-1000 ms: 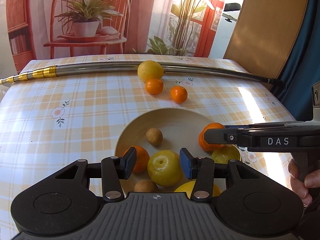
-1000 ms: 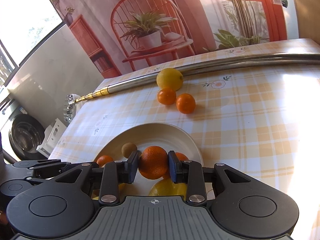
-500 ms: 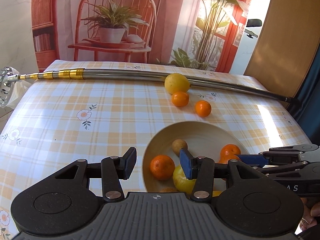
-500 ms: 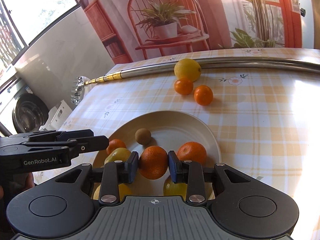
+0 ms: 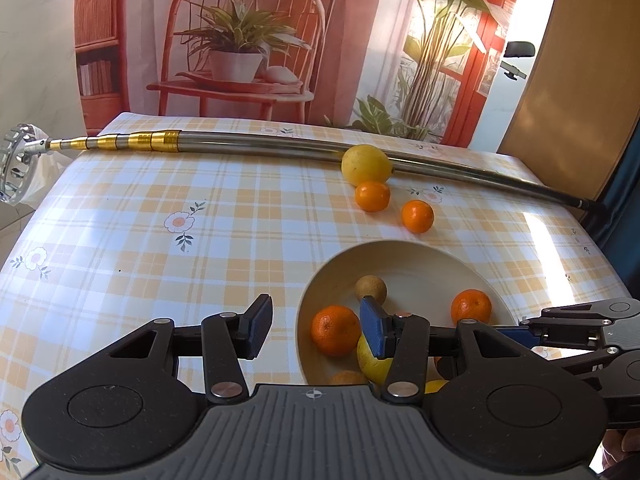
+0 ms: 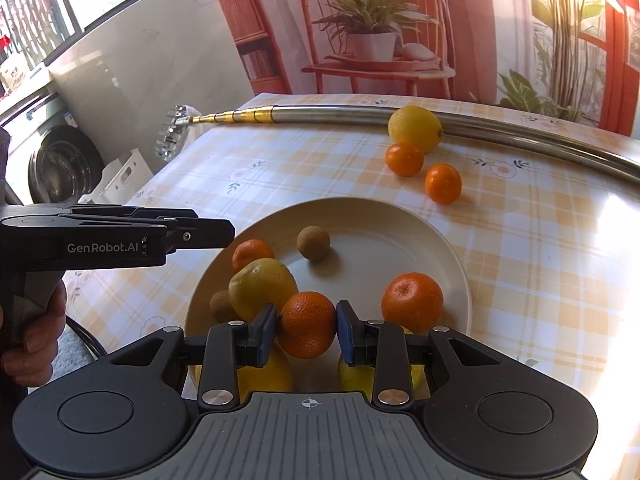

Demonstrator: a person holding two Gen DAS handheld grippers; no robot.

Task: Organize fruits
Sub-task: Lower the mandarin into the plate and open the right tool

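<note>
A cream plate (image 6: 420,236) on the checked tablecloth holds several fruits: oranges, yellow citrus (image 6: 262,286) and small brown fruits (image 6: 313,243). My right gripper (image 6: 307,330) is shut on an orange (image 6: 307,324) above the plate's near side. My left gripper (image 5: 316,330) stands open over the plate's left rim (image 5: 304,312), nothing between its pads, with an orange (image 5: 335,330) just behind. Beyond the plate lie a lemon (image 5: 366,165) and two small oranges (image 5: 372,196) (image 5: 417,216). The left gripper (image 6: 208,234) also shows in the right wrist view.
A long metal pole with gold rings (image 5: 248,146) lies across the table's far side, touching the lemon. A washing machine (image 6: 60,164) stands off the table's left. A printed backdrop with a chair hangs behind. A hand (image 6: 32,332) holds the left gripper's handle.
The left gripper has drifted left, off the yellow fruit to the plate's left rim. The right gripper has carried its orange leftward and rolled, still shut on it.
</note>
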